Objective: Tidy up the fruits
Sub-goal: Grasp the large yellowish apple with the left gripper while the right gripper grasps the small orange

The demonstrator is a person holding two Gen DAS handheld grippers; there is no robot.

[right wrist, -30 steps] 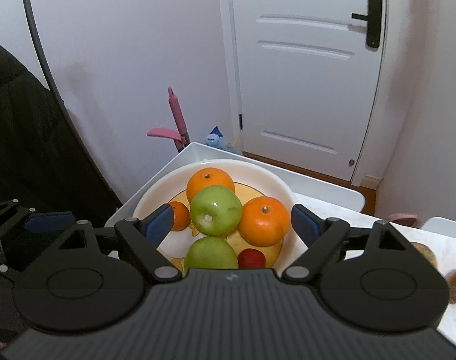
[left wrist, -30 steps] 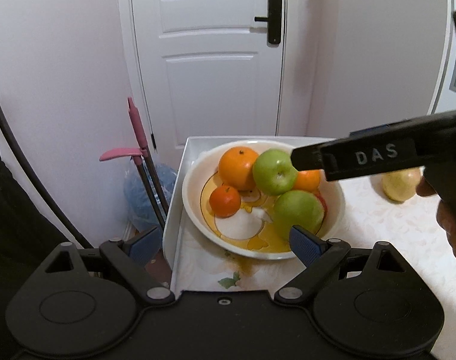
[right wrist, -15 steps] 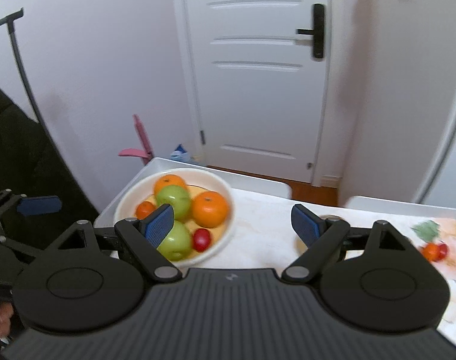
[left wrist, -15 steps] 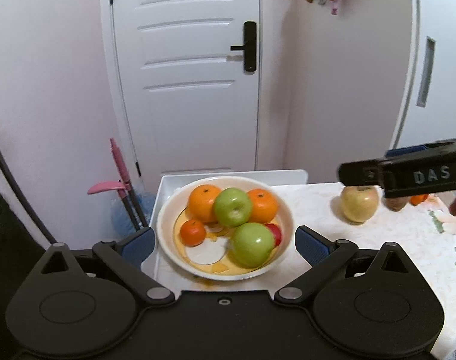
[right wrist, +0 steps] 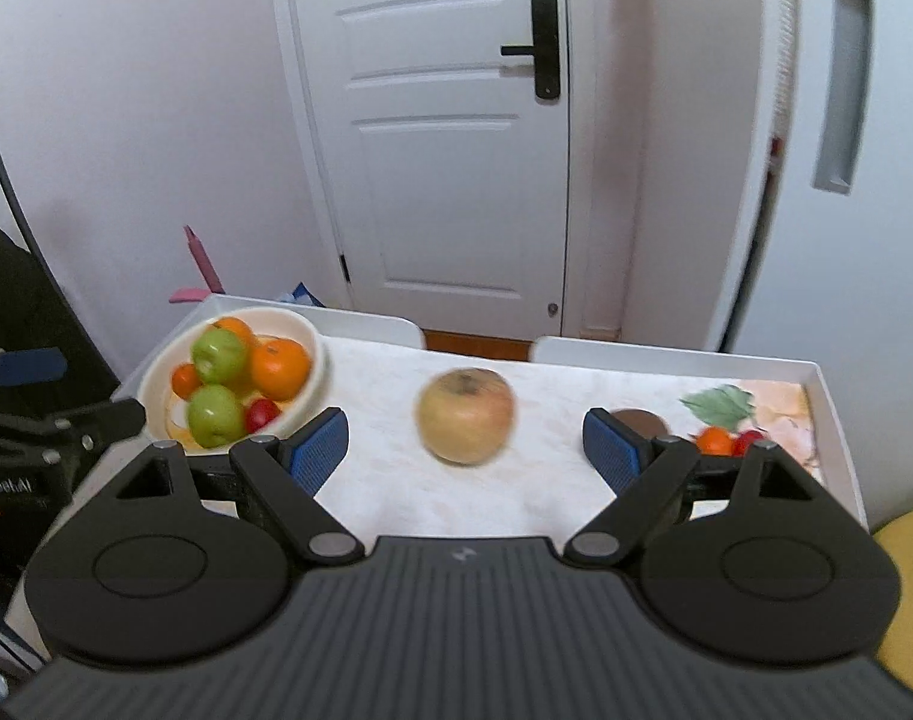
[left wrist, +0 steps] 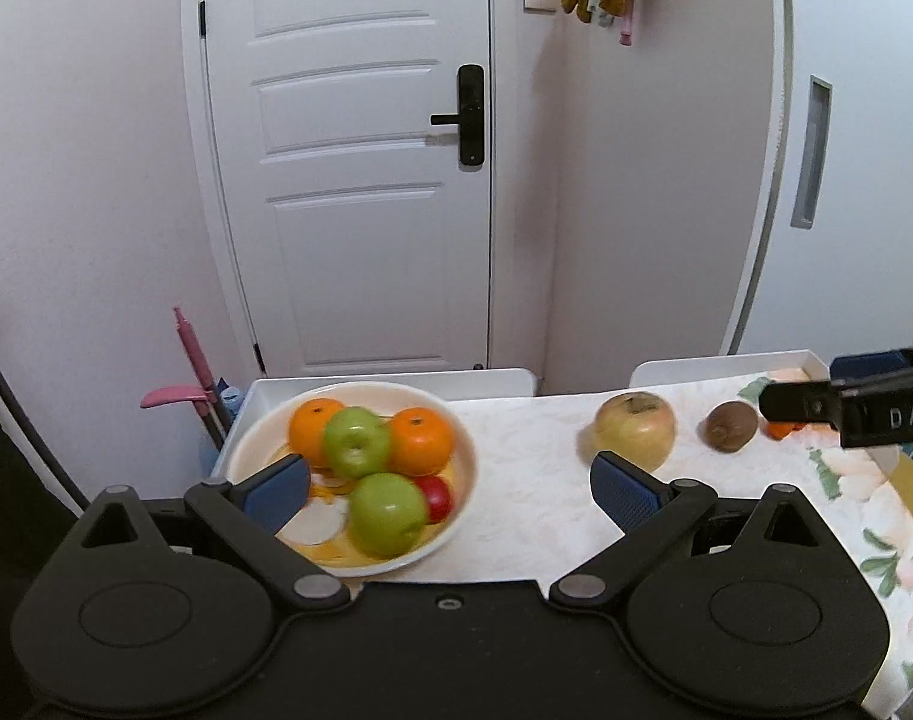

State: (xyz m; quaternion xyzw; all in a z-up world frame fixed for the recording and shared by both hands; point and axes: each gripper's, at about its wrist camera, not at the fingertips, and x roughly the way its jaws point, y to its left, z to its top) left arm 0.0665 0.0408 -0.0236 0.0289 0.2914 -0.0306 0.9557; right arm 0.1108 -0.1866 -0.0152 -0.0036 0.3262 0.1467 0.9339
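1. Lying loose on the bench [right wrist: 546, 480], the yellow apple [right wrist: 466, 414] is framed between the empty, wide-apart right tongs [right wrist: 465, 441]; it could be rolled away if nudged off-centre.
2. The heaped bowl [left wrist: 456, 525] could shed fruit if another is dropped in.
3. The left tongs [left wrist: 450, 489], likewise apart and empty, could be clipped.
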